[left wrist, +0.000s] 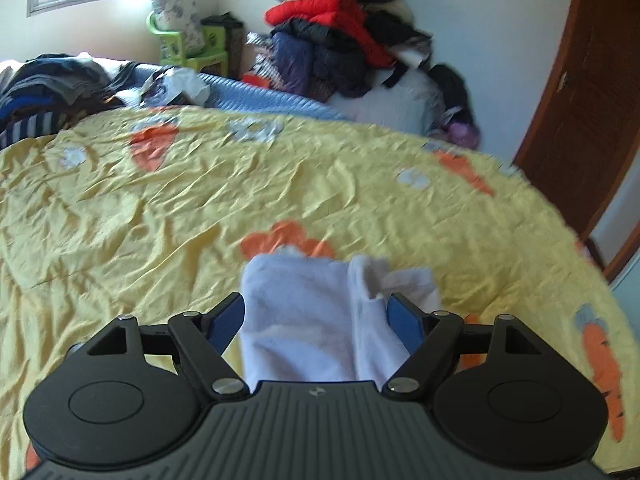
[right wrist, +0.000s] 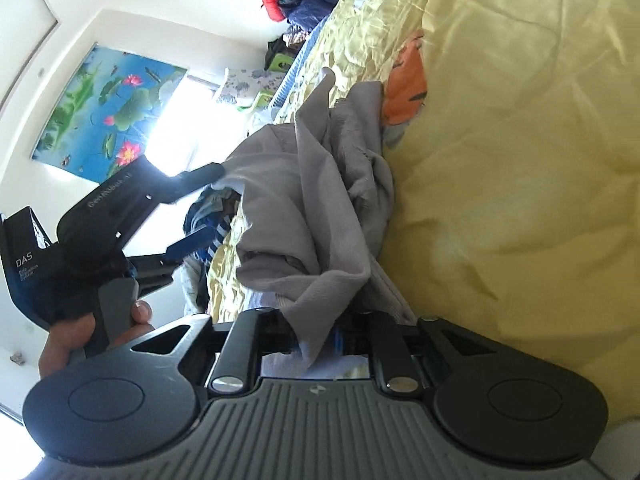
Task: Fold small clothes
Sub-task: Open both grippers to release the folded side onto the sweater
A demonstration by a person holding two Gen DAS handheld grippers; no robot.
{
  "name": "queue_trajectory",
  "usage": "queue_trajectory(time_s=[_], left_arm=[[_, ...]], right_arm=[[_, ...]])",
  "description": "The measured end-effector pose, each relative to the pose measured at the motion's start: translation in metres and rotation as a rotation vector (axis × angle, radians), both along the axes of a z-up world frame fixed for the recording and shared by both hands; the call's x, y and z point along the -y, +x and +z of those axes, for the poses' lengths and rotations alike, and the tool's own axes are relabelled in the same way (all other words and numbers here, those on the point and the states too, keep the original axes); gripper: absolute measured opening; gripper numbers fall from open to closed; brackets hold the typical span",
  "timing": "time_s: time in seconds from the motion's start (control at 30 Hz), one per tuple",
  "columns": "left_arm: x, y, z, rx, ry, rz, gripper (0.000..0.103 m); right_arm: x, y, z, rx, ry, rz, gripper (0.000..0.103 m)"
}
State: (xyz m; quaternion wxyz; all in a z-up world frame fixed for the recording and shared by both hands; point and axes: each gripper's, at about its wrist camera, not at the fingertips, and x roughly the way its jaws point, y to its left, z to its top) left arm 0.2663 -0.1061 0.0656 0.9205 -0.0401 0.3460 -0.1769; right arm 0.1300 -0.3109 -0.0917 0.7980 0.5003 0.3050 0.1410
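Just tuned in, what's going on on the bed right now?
A person is folding a small pale grey garment on a bed with a yellow carrot-print sheet, holding a gripper in each hand. The left gripper is open, its blue pads standing clear on either side of the cloth. The right gripper has a fold of the same garment between its jaws, which look nearly closed on it. The garment is bunched up, not yet flat or neatly folded.

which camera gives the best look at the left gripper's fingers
The right wrist view: it shows the left gripper from the side, jaws spread, nothing between them, beside the grey garment. The left wrist view shows only its own blue pads either side of the garment.
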Motion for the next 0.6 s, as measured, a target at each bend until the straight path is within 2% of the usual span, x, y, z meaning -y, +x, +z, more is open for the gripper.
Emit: queue_trajectory(time_s=[0.17,0.23,0.33,0.37,0.4,0.47,0.6], left_arm=[[0.006,-0.003,0.015,0.052,-0.058,-0.032,0.086],[0.007,-0.003,0.012,0.051,-0.012,-0.020,0.086],[-0.001,-0.003,-0.002,0.041,0.050,-0.017,0.086],[-0.006,-0.003,-0.008,0.029,0.049,-0.022,0.086],[-0.013,-0.003,-0.016,0.005,0.038,-0.031,0.086],[-0.028,-0.003,-0.029,-0.048,0.003,-0.038,0.086],[-0.053,-0.004,-0.049,-0.110,-0.067,-0.039,0.086]], right_arm=[[0.012,-0.021,0.010,0.004,-0.040,0.027,0.040],[0.018,-0.028,0.018,0.000,-0.088,0.034,0.046],[0.028,-0.038,0.042,0.046,-0.232,-0.009,0.054],[0.031,-0.036,0.050,0.069,-0.279,-0.027,0.062],[0.034,-0.032,0.054,0.085,-0.308,-0.042,0.074],[0.040,-0.018,0.059,0.102,-0.324,-0.056,0.088],[0.045,0.019,0.054,0.119,-0.317,-0.018,0.088]])
